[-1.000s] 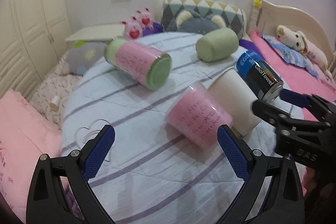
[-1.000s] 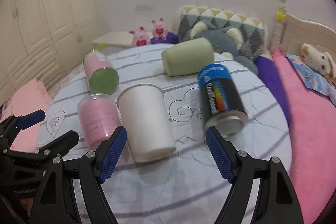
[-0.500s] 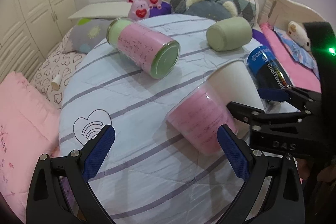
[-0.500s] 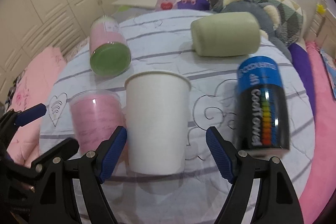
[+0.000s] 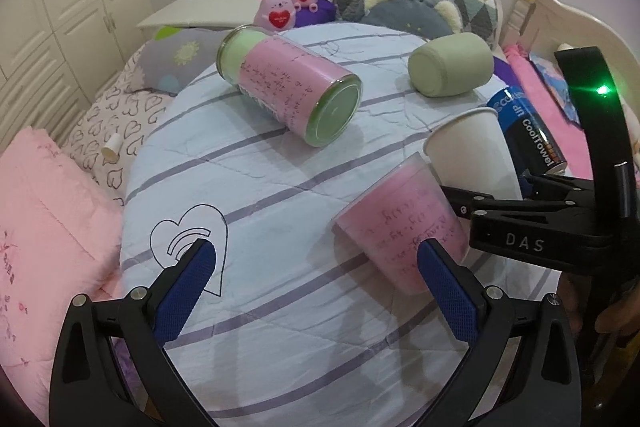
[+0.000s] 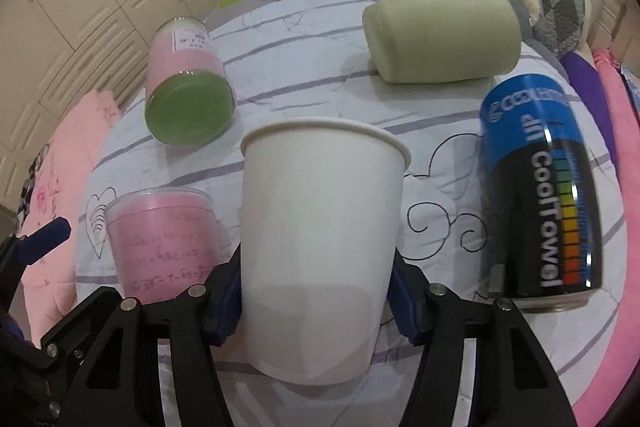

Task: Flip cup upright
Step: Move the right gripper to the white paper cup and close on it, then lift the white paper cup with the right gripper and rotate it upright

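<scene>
The white paper cup (image 6: 320,243) is seen lying on its side on the round quilted table (image 5: 280,327), clamped near its base between the pads of the right gripper (image 6: 316,301). The left gripper (image 5: 320,291) is held spread wide and empty. The thin wall may be crushed, or the touching pink cup (image 6: 160,239) knocked, when it is lifted.

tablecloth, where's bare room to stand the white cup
Widest bare patch: the striped tablecloth near the heart drawing, left of the pink cup. Crowded on the right, where the white cup, blue can and green roll cluster.
</scene>
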Demonstrator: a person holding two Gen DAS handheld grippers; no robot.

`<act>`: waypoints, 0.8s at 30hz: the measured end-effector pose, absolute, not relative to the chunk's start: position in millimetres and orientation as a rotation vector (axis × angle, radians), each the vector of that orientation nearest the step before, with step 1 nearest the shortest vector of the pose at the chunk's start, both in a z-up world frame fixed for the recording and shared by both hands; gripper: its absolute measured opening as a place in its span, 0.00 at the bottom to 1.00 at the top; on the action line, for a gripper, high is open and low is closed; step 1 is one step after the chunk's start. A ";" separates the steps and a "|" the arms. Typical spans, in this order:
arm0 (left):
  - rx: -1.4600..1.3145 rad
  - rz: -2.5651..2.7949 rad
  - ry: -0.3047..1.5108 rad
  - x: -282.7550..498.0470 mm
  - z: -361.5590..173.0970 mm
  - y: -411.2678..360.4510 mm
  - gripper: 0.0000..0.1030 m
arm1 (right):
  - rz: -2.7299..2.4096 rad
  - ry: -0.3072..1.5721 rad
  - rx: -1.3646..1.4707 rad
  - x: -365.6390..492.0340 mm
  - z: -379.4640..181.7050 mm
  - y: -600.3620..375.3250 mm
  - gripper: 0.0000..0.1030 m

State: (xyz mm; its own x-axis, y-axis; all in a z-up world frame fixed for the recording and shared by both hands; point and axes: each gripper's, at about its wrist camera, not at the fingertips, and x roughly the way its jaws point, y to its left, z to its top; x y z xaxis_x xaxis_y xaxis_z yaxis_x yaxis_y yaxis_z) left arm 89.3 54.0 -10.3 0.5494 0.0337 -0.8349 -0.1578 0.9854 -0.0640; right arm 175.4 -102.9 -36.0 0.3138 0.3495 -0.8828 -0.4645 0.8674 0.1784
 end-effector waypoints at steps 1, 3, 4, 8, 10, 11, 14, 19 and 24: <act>-0.134 0.116 0.981 89.2 -9.8 53.7 0.99 | 0.538 1.126 -0.113 172.9 -34.2 -103.7 0.60; -0.130 0.119 0.975 88.2 -8.3 53.1 0.99 | 0.539 1.114 -0.104 169.2 -29.5 -105.9 0.60; -0.130 0.116 0.973 87.9 -7.3 52.7 0.99 | 0.541 1.108 -0.098 166.7 -26.5 -107.2 0.60; -0.117 0.101 0.946 82.9 -1.0 48.1 0.99 | 0.547 1.088 -0.063 162.5 -22.8 -111.3 0.60; -0.105 0.093 0.934 80.1 1.7 44.8 0.99 | 0.532 1.077 -0.054 159.3 -20.7 -115.7 0.60; -0.102 0.088 0.927 78.4 2.8 43.6 0.99 | 0.527 1.070 -0.053 157.0 -20.7 -116.2 0.60; -0.102 0.067 0.912 72.7 3.8 40.4 0.99 | 0.539 1.063 -0.027 147.4 -18.3 -121.2 0.60; -0.090 0.046 0.901 61.8 -0.3 35.6 0.99 | 0.508 1.020 -0.015 124.0 -16.1 -131.1 0.60; -0.087 0.003 0.892 48.5 -2.7 31.2 0.99 | 0.467 0.995 -0.006 93.8 -16.9 -144.0 0.60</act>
